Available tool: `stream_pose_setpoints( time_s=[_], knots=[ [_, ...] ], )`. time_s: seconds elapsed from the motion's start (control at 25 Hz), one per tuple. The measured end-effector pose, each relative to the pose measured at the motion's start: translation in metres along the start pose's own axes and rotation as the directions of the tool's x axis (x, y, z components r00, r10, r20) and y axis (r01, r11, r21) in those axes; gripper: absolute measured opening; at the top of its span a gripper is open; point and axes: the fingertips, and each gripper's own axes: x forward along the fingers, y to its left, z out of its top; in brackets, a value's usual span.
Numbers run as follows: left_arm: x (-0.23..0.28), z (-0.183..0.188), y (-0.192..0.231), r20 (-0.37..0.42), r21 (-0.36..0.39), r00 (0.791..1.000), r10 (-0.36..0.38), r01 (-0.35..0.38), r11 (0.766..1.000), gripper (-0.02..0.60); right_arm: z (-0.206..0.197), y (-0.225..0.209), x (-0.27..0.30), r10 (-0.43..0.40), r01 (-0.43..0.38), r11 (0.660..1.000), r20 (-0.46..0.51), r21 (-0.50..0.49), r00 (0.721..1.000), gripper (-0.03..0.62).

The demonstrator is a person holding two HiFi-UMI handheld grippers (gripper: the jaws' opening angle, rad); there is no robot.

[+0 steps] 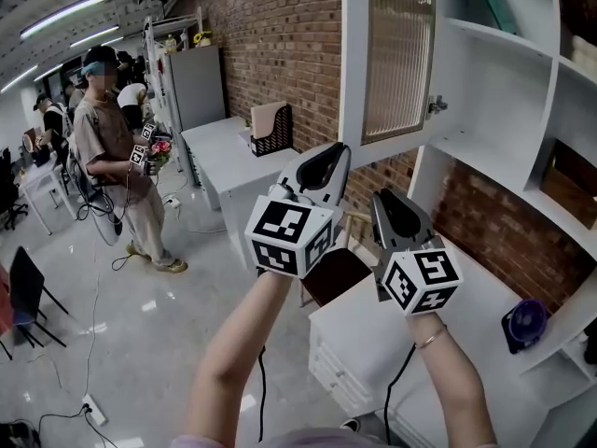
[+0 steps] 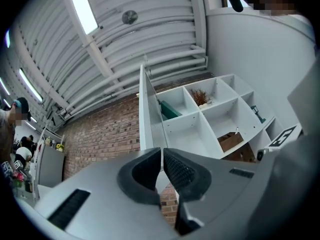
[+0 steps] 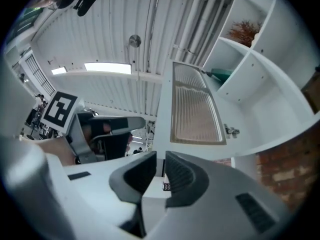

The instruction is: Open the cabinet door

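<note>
The cabinet door (image 1: pixel 396 54) is a white frame with a ribbed glass panel; it stands swung out from the white shelf unit (image 1: pixel 508 73), with a small metal catch (image 1: pixel 437 106) on its inner edge. My left gripper (image 1: pixel 336 152) is below the door, its jaws shut to a hairline slit with nothing between them. My right gripper (image 1: pixel 384 199) is beside it, lower and to the right, also shut on nothing. The left gripper view has the door (image 2: pixel 146 114) edge-on above the left gripper (image 2: pixel 162 151). In the right gripper view the door (image 3: pixel 195 109) hangs above the right gripper (image 3: pixel 160 156).
A brick wall (image 1: pixel 280 35) runs behind a white desk (image 1: pixel 229 152) with a black file holder (image 1: pixel 272 131). A brown chair seat (image 1: pixel 334 273) and a white drawer unit (image 1: pixel 350 357) lie below my hands. A purple fan (image 1: pixel 527 323) sits low right. A person (image 1: pixel 117 157) stands far left.
</note>
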Motion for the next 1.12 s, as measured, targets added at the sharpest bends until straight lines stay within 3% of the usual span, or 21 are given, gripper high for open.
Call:
stream_pose_setpoints(
  time_s=[0.72, 1.12],
  knots=[
    [-0.051, -0.09, -0.052, -0.119, -0.125, 0.992, -0.042, 0.027, 0.992, 0.003, -0.037, -0.016, -0.082, -0.121, 0.124, 0.992, -0.097, 0.031, 0.988, 0.032],
    [-0.084, -0.129, -0.08, -0.202, -0.172, 0.977, -0.073, 0.038, 0.984, 0.003, -0.076, -0.02, -0.134, -0.197, 0.208, 0.978, -0.209, 0.03, 0.958, 0.005]
  ],
)
